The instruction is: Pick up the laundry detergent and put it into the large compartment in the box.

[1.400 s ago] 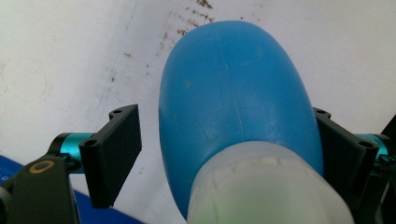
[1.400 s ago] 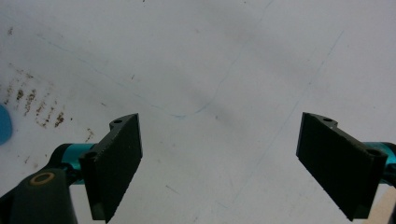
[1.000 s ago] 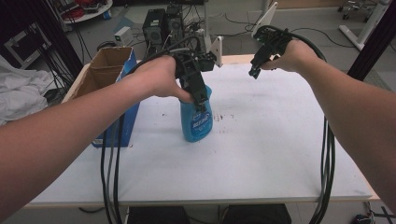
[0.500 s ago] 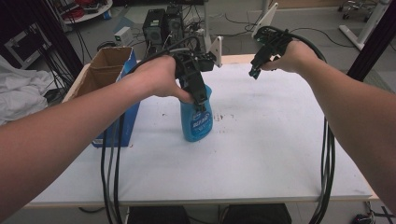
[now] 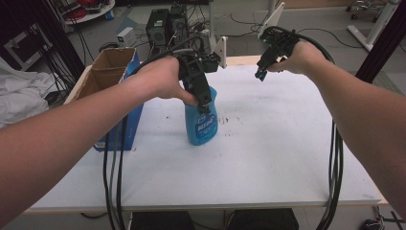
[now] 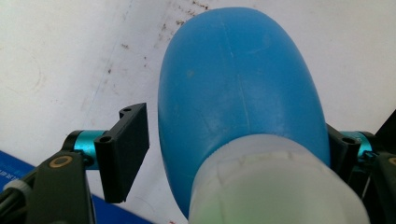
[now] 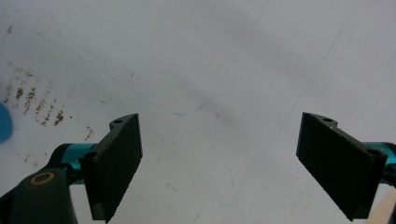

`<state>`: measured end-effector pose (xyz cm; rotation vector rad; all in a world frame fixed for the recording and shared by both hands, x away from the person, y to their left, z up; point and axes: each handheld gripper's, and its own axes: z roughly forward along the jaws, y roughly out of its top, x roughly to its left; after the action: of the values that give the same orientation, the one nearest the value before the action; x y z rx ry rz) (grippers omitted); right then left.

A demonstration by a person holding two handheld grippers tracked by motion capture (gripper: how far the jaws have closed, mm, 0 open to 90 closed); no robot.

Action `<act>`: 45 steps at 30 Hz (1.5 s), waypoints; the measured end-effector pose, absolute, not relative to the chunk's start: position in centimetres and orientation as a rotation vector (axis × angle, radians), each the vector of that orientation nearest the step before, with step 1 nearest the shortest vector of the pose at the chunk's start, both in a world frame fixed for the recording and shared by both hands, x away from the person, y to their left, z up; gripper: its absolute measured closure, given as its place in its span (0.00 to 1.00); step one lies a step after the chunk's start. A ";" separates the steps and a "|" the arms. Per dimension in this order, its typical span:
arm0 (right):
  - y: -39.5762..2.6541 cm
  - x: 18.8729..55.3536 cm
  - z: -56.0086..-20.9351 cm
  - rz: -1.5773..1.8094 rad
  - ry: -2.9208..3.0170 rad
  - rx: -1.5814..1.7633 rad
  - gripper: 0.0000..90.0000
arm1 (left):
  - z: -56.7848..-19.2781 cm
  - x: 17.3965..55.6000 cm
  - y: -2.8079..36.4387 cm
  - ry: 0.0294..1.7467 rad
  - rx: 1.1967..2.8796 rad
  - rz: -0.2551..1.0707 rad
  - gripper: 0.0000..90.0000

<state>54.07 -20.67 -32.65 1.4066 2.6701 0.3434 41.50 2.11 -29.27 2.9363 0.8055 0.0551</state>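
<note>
Black jaws of the left gripper (image 5: 205, 98) have just been closing around the blue bottle (image 5: 201, 122), one pad short of contact. Bottle stands upright on the white table (image 5: 268, 158), long axis vertical. Right gripper (image 5: 262, 72) hangs open.

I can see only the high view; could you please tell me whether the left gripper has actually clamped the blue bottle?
Observer: Not quite. In the left gripper view the bottle sits between the jaws of the left gripper, which have just been closing, but a sliver of table shows between one pad and the bottle.
Operator: Thank you. Does the other pad touch it?
Observer: The other pad sits right at the bottle's side; the bottle hides the contact itself.
Operator: Is the right gripper holding anything?
Observer: No. The right gripper is wide open, with only speckled table between its jaws.
</note>
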 end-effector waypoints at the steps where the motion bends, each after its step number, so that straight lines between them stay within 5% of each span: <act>1: -20.6 54.1 -32.6 0.343 2.669 1.408 0.15 | -29.3 41.5 2.1 0.801 2.939 0.055 0.27; 45: -20.6 54.0 -32.6 0.345 2.673 1.408 0.15 | -28.9 41.0 2.2 0.764 2.935 0.034 0.41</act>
<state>53.97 -20.65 -32.62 1.4076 2.6726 0.3449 41.04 2.17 -28.92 2.9349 0.7637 0.0336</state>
